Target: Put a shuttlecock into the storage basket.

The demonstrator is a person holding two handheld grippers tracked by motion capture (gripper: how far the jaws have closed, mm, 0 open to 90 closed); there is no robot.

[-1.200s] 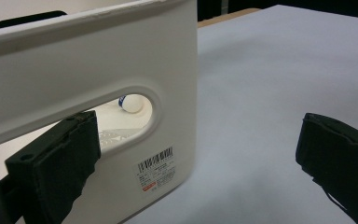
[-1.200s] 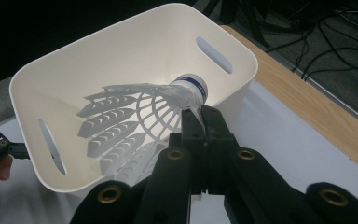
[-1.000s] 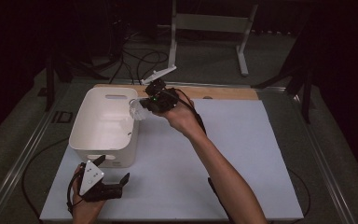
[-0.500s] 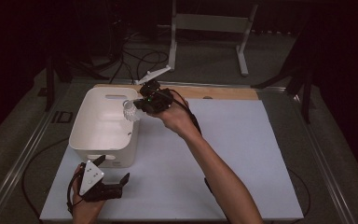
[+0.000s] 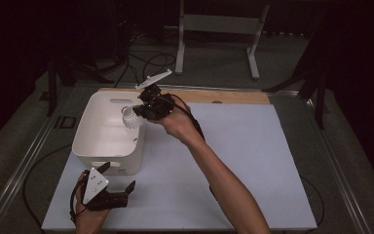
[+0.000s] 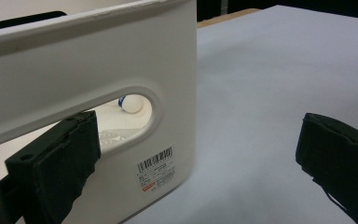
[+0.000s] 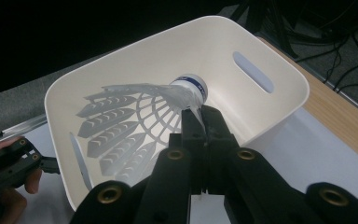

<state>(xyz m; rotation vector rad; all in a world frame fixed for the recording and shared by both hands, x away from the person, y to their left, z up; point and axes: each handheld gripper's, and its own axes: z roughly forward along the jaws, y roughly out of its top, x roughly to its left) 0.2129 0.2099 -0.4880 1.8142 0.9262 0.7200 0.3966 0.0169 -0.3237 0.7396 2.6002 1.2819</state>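
Observation:
A white plastic shuttlecock (image 5: 130,118) hangs over the right side of a white bin (image 5: 104,156). My right gripper (image 5: 143,111) is shut on it. In the right gripper view the jaws pinch the skirt just below the blue-banded cork, with the shuttlecock (image 7: 140,121) above the open bin (image 7: 223,42) and my right gripper (image 7: 200,119) closed tight. My left gripper (image 5: 118,176) rests on the mat in front of the bin, open and empty. Through the handle slot of the bin (image 6: 98,60), the left gripper view shows a second cork (image 6: 131,103) inside, beyond my left gripper (image 6: 196,149).
A white mat (image 5: 253,161) covers the table, with a wooden strip (image 5: 224,96) along its far edge. A metal stand (image 5: 214,29) and cables sit on the floor behind. The person's right forearm crosses the mat's middle.
My right gripper has shifted a little to the left with the shuttlecock, further over the bin. The left gripper has stayed put.

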